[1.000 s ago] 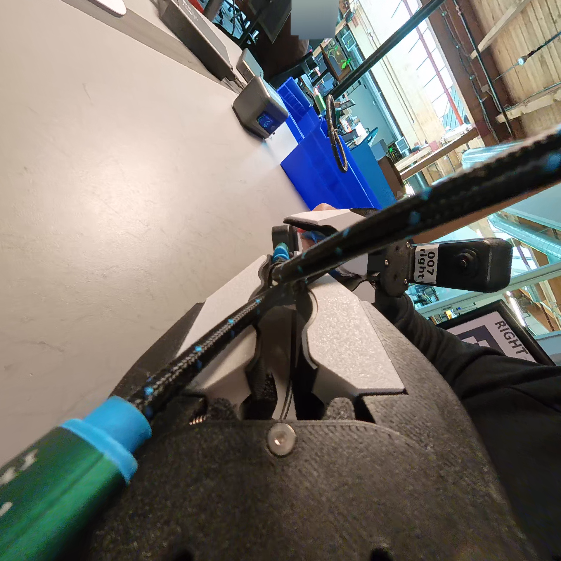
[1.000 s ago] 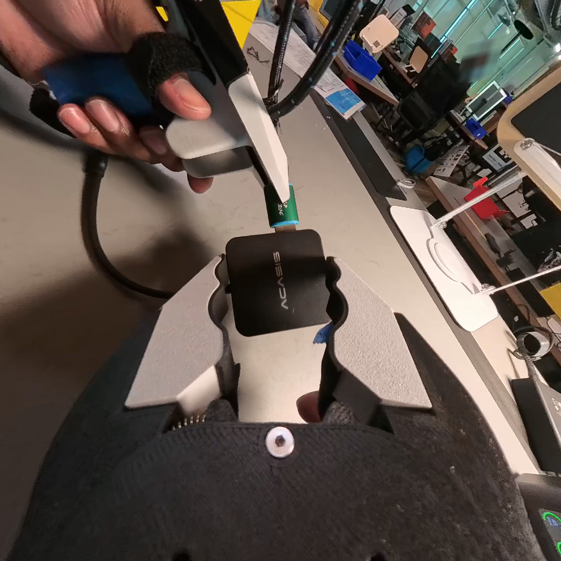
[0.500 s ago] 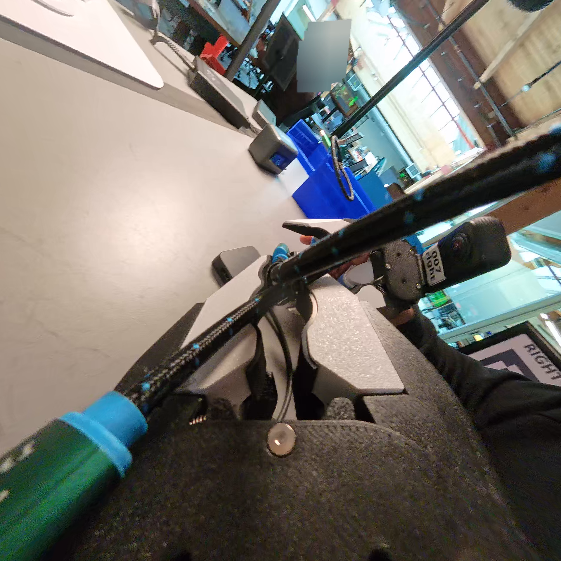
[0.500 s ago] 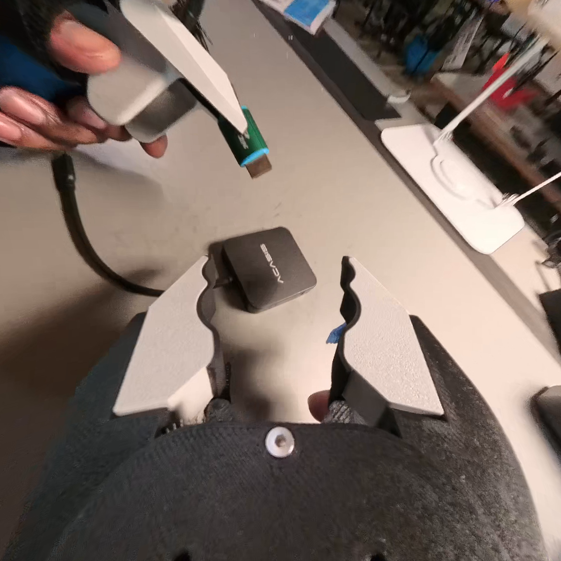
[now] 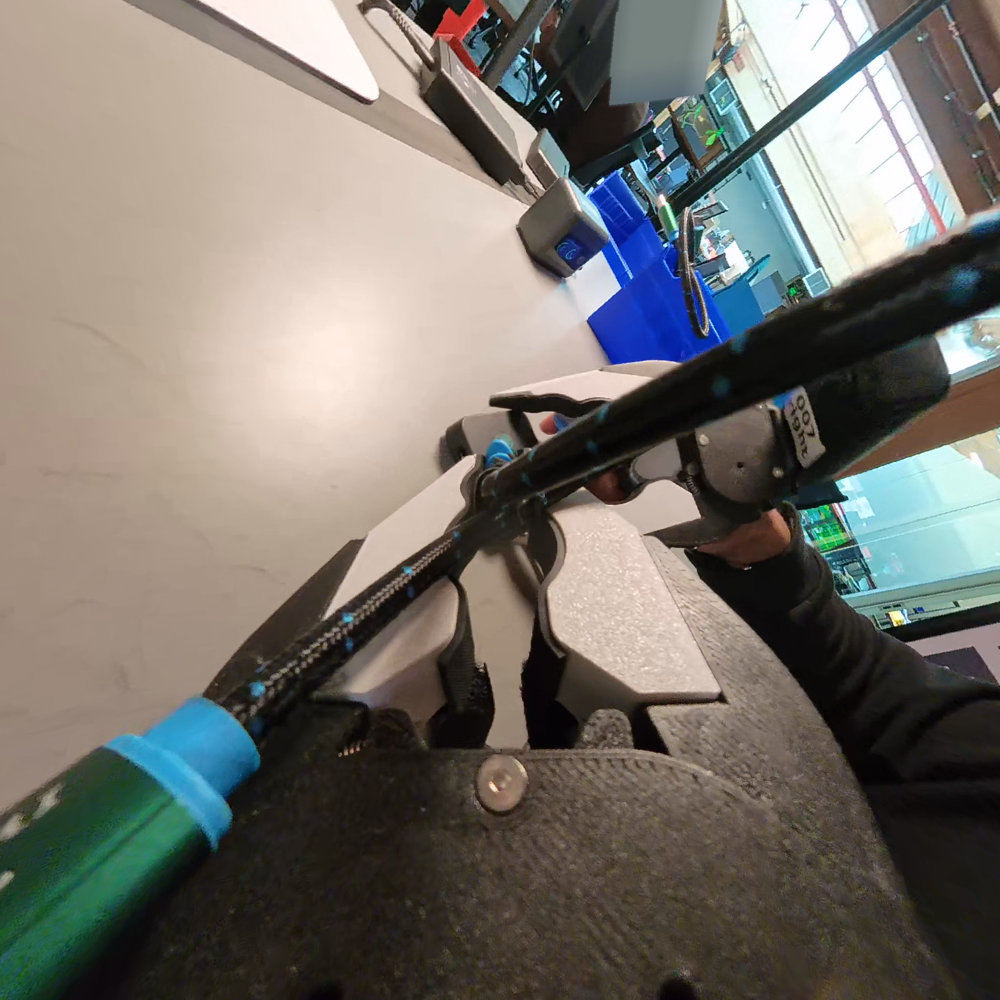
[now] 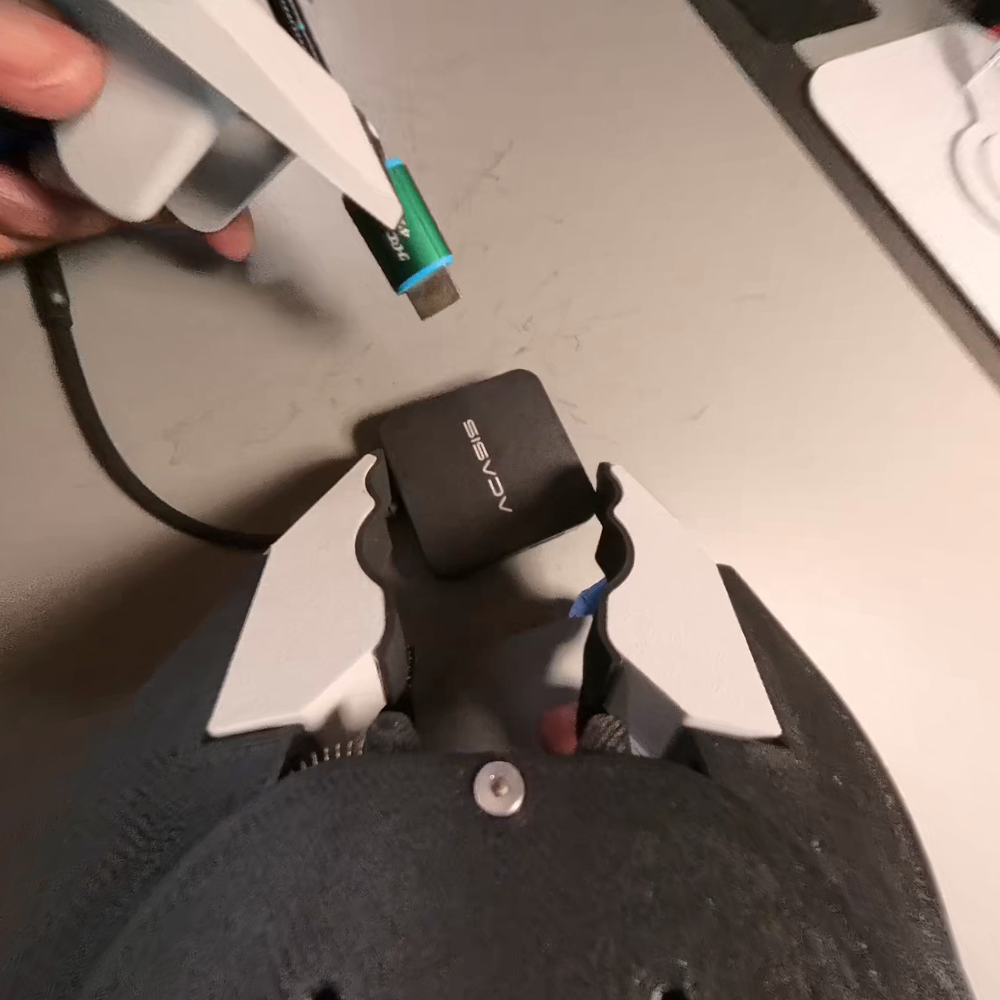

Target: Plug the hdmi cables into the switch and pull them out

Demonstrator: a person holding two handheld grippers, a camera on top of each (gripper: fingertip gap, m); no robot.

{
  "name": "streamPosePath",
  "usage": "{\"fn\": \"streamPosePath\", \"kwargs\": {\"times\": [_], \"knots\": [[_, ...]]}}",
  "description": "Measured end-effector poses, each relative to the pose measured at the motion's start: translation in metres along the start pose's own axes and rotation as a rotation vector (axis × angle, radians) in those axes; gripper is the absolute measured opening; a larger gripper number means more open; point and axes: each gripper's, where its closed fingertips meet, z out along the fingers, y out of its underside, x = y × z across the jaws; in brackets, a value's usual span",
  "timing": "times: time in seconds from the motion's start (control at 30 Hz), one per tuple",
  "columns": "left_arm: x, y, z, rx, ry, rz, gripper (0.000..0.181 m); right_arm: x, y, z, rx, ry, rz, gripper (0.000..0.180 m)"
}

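The switch (image 6: 487,471) lies flat on the grey table (image 6: 703,270), turned a little askew. The right gripper (image 6: 489,476) straddles it, one finger at either side. They look to touch its edges, I judge to steady it for plugging, but whether they truly clamp it I cannot tell.

At about 11 o'clock from the switch, the left gripper (image 5: 503,487) is clenched on the green HDMI plug (image 6: 416,238). The plug hangs in the air, clear of the switch, with its bare metal tip pointing down towards 5 o'clock. That slant seems meant to line it up with a port on the far edge, though the skewed body is not square to it.

A dark lead (image 6: 81,411) leaves the switch at 9 o'clock and curls off towards 10 o'clock. A white pad (image 6: 893,162) sits at 2 o'clock, well apart.

From the left wrist view, the braided cable (image 5: 703,389) sweeps off to 2 o'clock across the right gripper and hides much of it. A second green plug (image 5: 108,844) lies close to the lens at 8 o'clock. Far along the table at 12 to 1 o'clock stand a small grey box (image 5: 563,238), a black brick (image 5: 471,119) and blue bins (image 5: 649,308).
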Motion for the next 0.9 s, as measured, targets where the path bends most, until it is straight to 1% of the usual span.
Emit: {"fn": "streamPosePath", "kwargs": {"times": [0.2,0.37,0.6,0.73,0.77,0.8,0.87,0.9], "knots": [[0.010,-0.001,0.000,0.009,0.063,-0.033,0.011,-0.009,-0.022,-0.023,0.217,0.009,-0.101,0.079],[0.020,0.000,0.001,0.013,0.110,-0.055,0.010,-0.007,-0.031,-0.035,0.309,0.032,-0.116,0.079],[0.027,0.001,0.003,0.018,0.149,-0.079,0.010,-0.008,-0.032,-0.036,0.321,0.051,-0.145,0.078],[0.031,-0.001,0.003,0.041,0.164,-0.081,0.014,-0.013,-0.037,-0.039,0.346,0.045,-0.157,0.071],[0.031,0.000,0.004,0.037,0.160,-0.077,0.012,-0.015,-0.036,-0.038,0.342,0.043,-0.167,0.070],[0.031,0.002,0.004,0.029,0.155,-0.071,0.014,-0.016,-0.036,-0.037,0.334,0.044,-0.177,0.068],[0.029,0.004,0.005,0.011,0.140,-0.054,0.014,-0.018,-0.033,-0.035,0.315,0.044,-0.184,0.068],[0.029,0.005,0.005,0.007,0.135,-0.050,0.011,-0.018,-0.031,-0.034,0.301,0.042,-0.186,0.068]]}}
